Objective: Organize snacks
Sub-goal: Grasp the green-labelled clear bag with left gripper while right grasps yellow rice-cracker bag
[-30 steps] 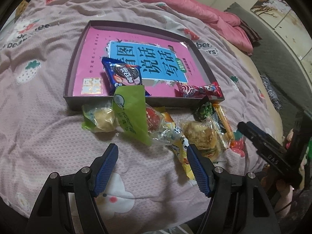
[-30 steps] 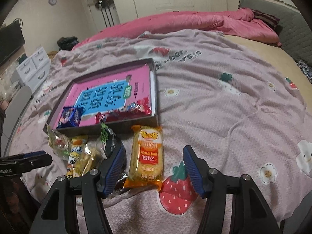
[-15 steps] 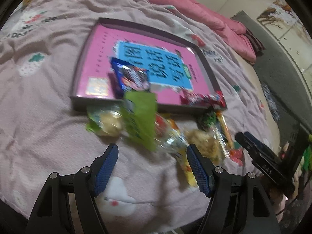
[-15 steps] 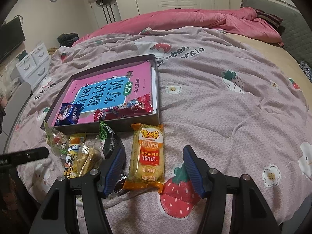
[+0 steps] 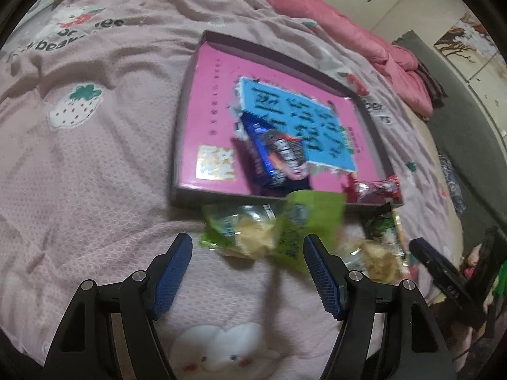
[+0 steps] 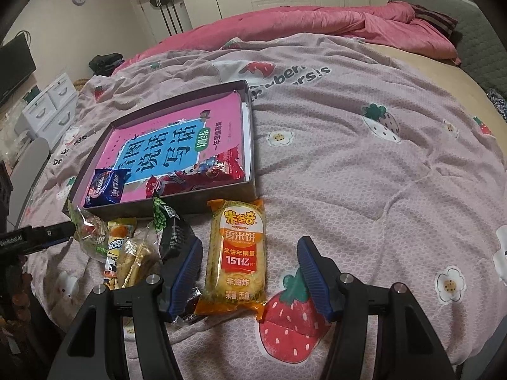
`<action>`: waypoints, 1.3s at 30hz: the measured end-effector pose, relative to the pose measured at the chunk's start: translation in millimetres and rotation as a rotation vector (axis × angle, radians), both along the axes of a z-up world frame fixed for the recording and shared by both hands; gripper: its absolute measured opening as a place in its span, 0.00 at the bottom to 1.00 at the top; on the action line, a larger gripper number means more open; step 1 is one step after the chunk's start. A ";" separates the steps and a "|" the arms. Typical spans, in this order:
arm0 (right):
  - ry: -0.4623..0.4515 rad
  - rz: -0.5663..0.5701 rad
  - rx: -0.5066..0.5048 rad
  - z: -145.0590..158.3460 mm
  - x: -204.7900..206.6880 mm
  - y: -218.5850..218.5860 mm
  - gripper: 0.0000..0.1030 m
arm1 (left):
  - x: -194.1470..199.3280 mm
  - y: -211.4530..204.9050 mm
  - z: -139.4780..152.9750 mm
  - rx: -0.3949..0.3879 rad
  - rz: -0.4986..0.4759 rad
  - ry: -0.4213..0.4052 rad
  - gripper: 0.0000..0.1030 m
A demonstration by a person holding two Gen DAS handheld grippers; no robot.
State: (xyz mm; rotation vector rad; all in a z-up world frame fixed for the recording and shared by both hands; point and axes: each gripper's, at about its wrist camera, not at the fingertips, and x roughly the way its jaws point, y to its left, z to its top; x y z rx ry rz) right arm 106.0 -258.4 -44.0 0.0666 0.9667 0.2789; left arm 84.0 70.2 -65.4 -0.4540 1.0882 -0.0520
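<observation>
A shallow dark box [image 5: 202, 198] [image 6: 250, 145] with a pink book inside lies on the bed. It holds a blue cookie pack [image 5: 274, 155] [image 6: 106, 186] and a red candy pack [image 5: 377, 186] [image 6: 202, 174]. Loose snacks lie in front of it: a green-wrapped cake [image 5: 250, 232], a green pack [image 5: 312, 224], and an orange rice cracker pack [image 6: 236, 253]. My left gripper [image 5: 247, 262] is open, just short of the green-wrapped cake. My right gripper [image 6: 250, 266] is open, with the rice cracker pack between its fingers.
A pile of mixed snack packs [image 6: 133, 247] lies left of the rice cracker pack. A pink quilt [image 6: 332, 22] is bunched at the bed's far side. White drawers [image 6: 47, 107] stand at the left. The bed edge is near both grippers.
My left gripper has moved forward and left toward the green-wrapped cake; its view is blurred. My right gripper has edged closer over the rice cracker pack. Both stay open.
</observation>
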 end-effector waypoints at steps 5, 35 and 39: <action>0.009 0.008 -0.009 -3.0 1.9 3.0 0.60 | 7.9 0.2 -11.4 -0.017 -0.013 0.011 0.71; 0.068 0.101 -0.047 -27.8 21.4 26.5 0.37 | 24.6 -33.4 -18.6 0.071 -0.063 -0.050 0.47; 0.058 0.098 -0.030 -25.0 21.2 24.4 0.36 | 24.4 -41.7 -18.3 0.071 -0.108 -0.053 0.34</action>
